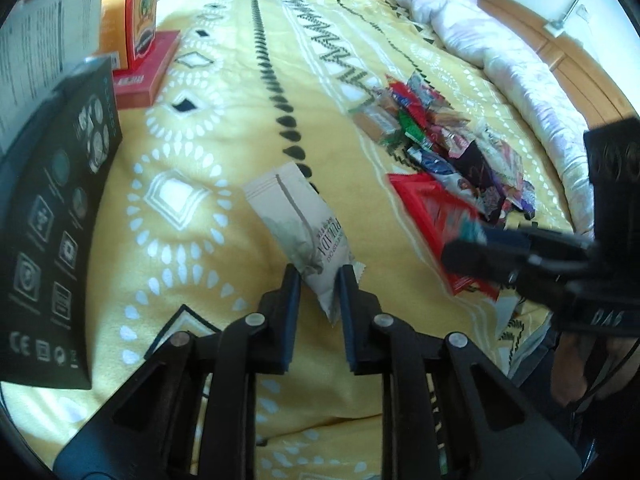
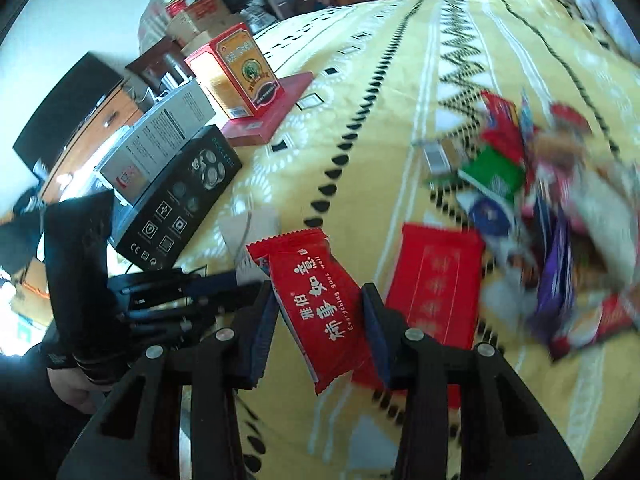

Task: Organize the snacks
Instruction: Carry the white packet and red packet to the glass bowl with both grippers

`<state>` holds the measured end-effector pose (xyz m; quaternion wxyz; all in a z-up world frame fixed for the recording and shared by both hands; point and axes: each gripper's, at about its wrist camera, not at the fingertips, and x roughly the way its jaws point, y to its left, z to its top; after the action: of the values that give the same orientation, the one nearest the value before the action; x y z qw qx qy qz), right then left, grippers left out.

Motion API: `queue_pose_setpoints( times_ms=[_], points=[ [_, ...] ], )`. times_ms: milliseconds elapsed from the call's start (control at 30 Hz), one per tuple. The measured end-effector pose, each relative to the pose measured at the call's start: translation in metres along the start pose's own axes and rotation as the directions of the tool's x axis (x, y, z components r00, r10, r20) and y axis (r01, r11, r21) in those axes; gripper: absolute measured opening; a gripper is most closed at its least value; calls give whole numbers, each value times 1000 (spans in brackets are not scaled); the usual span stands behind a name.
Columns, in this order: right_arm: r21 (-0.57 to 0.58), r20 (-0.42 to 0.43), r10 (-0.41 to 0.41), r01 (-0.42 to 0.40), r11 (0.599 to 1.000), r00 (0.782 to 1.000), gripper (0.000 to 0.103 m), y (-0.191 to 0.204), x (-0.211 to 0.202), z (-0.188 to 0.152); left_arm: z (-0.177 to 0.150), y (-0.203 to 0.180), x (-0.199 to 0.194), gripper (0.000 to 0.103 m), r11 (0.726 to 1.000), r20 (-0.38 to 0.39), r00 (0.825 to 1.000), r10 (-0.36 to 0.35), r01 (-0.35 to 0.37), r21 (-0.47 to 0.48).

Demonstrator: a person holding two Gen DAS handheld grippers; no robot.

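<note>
Left gripper (image 1: pixel 320 276) angled down over the bed (image 1: pixel 224 120), fingers pinching the near end of a white snack packet (image 1: pixel 298 226), long axis running away up-left, right gripper (image 2: pixel 320 300) tilted down likewise, fingers clamping a red snack packet (image 2: pixel 320 300) lengthwise, slanting up-left, held above the bedspread beside the snack pile (image 2: pixel 540 208).

a yellow blanket (image 1: pixel 224 128) with black teardrop rows, white diamond rings and zigzag bands covers the bed. on its left side, near, a black box (image 1: pixel 60 240) printed with white icons stands tilted, with a grey box (image 2: pixel 168 128) of small print just behind it. farther back an orange carton (image 2: pixel 240 76) stands upright on a flat red box (image 1: pixel 148 76). at the far right a crumpled pale duvet (image 1: pixel 492 52) lies along the wooden bed edge (image 1: pixel 568 64). beyond the bed on the left stand a wooden drawer unit (image 2: pixel 92 128) and stacked cardboard boxes (image 2: pixel 200 16).
</note>
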<state>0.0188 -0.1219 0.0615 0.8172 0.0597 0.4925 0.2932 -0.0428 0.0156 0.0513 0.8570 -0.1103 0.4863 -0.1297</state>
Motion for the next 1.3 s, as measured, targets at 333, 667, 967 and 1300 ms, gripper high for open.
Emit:
queue_pose_setpoints(
  times_ms=[333, 667, 967, 1300],
  points=[
    [31, 133, -34, 30, 999, 991, 46, 1, -41, 3, 29, -20, -67, 19, 997, 196, 980, 28, -40, 62],
    [-59, 231, 1, 13, 998, 973, 46, 46, -68, 50, 46, -15, -134, 18, 990, 366, 927, 80, -116, 75],
    [-158, 217, 42, -8, 987, 975, 46, 101, -40, 114, 52, -7, -174, 18, 989, 430, 899, 79, -124, 78],
    [-303, 237, 168, -92, 949, 957, 46, 213, -39, 156, 52, 59, -249, 18, 975, 554, 806, 208, -214, -53]
  ],
)
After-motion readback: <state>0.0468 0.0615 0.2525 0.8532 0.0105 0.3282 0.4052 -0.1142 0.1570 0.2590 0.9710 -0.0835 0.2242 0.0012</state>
